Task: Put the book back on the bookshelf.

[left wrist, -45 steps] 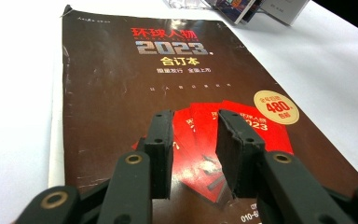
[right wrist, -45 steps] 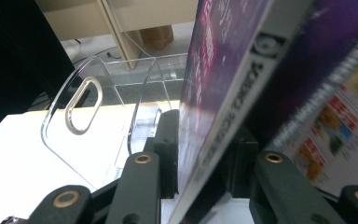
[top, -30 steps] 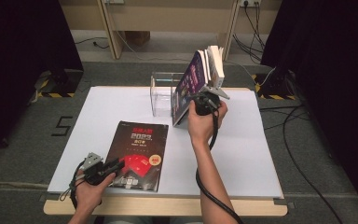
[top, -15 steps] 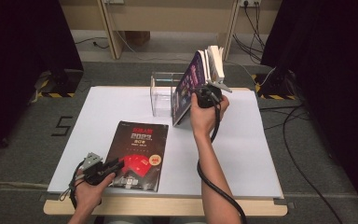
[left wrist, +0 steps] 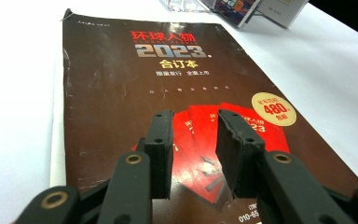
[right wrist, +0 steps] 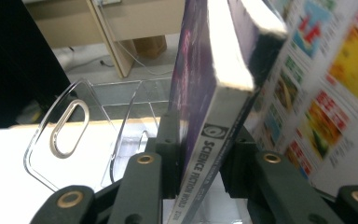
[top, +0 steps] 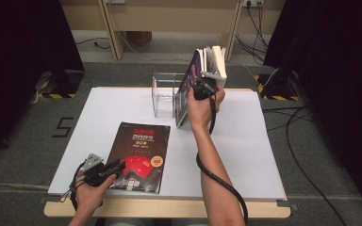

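Right hand's up at the back of the bench [top: 254, 141], and the right gripper [top: 201, 87] has its fingers on the purple science fiction book [top: 185, 94]. Those fingers have just been closing with the book between them, and in the right gripper view they look clamped on it [right wrist: 214, 140], one on the purple cover, the other across the grey spine. The book stands nearly upright, leaning a touch, right beside the clear acrylic rack [top: 162, 94] and hard against the other upright books [top: 214, 59]. I'd call this the sorting step: one volume taken by its spine, either to go into a slot of the rack [right wrist: 65, 135] or to be straightened in the row. Which, I can't tell. The next move wants a firm grip and a clean lift so the neighbours don't topple, especially the one with the bright printed cover [right wrist: 331, 70] leaning on it. Down at the near edge, the left gripper [top: 115, 165] sits low over the dark 2023 magazine [top: 139, 150], fingers apart with nothing between them, and the red patch on the cover shows through the gap [left wrist: 193, 126]. The magazine [left wrist: 168, 70] lies flat and unheld. The count: two grippers, one clear rack with several curved dividers, one flat magazine, one purple book in the grip, and at least two more upright books behind it. The exact number is hard to make out.
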